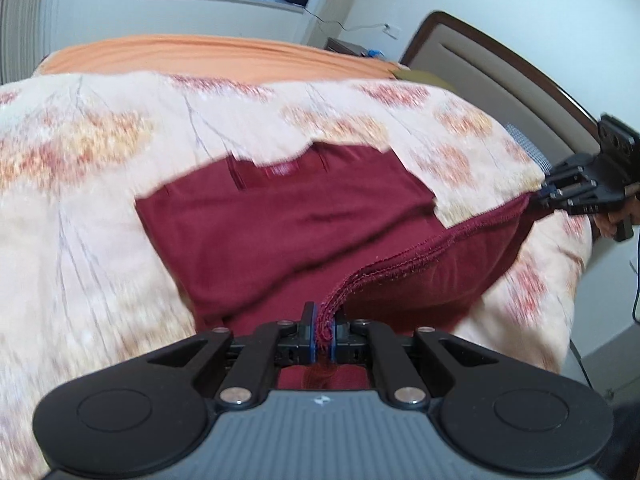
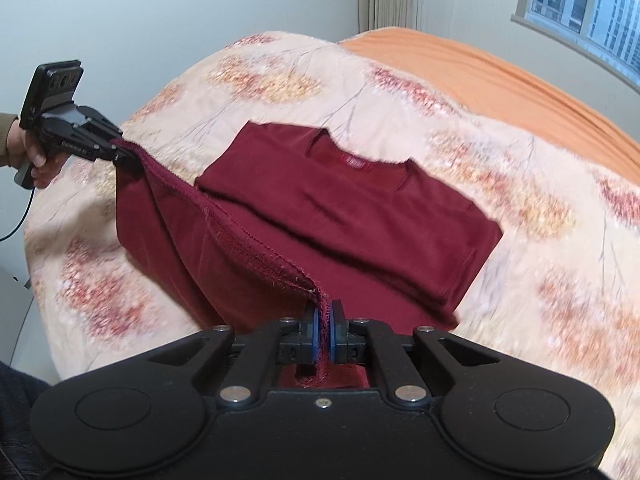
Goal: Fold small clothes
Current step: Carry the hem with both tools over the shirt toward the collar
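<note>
On the floral quilt (image 2: 280, 80) lies your dark red T-shirt (image 2: 360, 208), collar end flat on the cover and pointing toward the far side, where an orange sheet (image 2: 500, 76) shows beyond the quilt's edge. The hem end nearest you is lifted off the quilt and stretched between your two tools. Your left gripper (image 1: 323, 330) has its blue pads pinched tight on one corner of the stitched hem (image 1: 420, 256), with a small tuft of fabric bunched between the pads and spilling down behind them. Your right gripper (image 2: 324, 334) is clamped the same way on the other corner, the cloth running up out of the narrow slot between its pads. From the right wrist view, the hem runs as a taut line above the quilt to the left gripper's tips, with the lower panel hanging in a slack fold beneath it. The shirt's sleeves appear to be tucked in already, though motion blur makes that hard to confirm. The red label (image 2: 354, 163) sits inside the collar.
</note>
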`<action>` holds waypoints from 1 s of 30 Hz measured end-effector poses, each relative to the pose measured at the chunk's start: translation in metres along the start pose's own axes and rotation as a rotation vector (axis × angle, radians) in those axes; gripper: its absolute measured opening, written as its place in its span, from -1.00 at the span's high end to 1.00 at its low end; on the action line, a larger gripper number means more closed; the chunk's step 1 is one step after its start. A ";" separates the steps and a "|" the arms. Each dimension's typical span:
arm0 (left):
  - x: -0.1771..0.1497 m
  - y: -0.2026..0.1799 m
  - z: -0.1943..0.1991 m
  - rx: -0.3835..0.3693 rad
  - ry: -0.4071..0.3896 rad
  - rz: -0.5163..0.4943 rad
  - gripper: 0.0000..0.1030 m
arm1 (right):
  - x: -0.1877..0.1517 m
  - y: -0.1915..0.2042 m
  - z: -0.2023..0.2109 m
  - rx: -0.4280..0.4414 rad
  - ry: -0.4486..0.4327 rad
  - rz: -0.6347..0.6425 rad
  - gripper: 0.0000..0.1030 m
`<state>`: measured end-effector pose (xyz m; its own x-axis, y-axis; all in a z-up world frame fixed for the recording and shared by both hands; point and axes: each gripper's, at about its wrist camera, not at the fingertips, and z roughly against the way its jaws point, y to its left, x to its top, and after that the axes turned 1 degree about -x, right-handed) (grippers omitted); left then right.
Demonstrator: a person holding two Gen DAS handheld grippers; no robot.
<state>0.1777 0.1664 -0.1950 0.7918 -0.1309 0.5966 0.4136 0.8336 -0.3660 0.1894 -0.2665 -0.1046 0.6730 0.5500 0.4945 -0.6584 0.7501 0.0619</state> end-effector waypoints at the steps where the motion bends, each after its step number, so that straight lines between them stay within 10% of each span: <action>1: 0.009 0.004 -0.005 0.006 -0.004 0.005 0.89 | 0.006 -0.008 -0.004 0.001 -0.002 0.007 0.91; 14: 0.090 0.064 -0.083 0.117 0.004 0.045 0.89 | 0.081 -0.122 -0.096 0.073 -0.009 0.002 0.91; 30: 0.116 0.122 -0.158 0.204 0.065 0.149 0.88 | 0.112 -0.204 -0.204 0.100 0.062 -0.253 0.84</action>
<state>0.3912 0.1682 -0.2838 0.8672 -0.0270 0.4972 0.1962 0.9363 -0.2913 0.4678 -0.2833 -0.2385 0.8373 0.3739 0.3989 -0.4950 0.8281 0.2630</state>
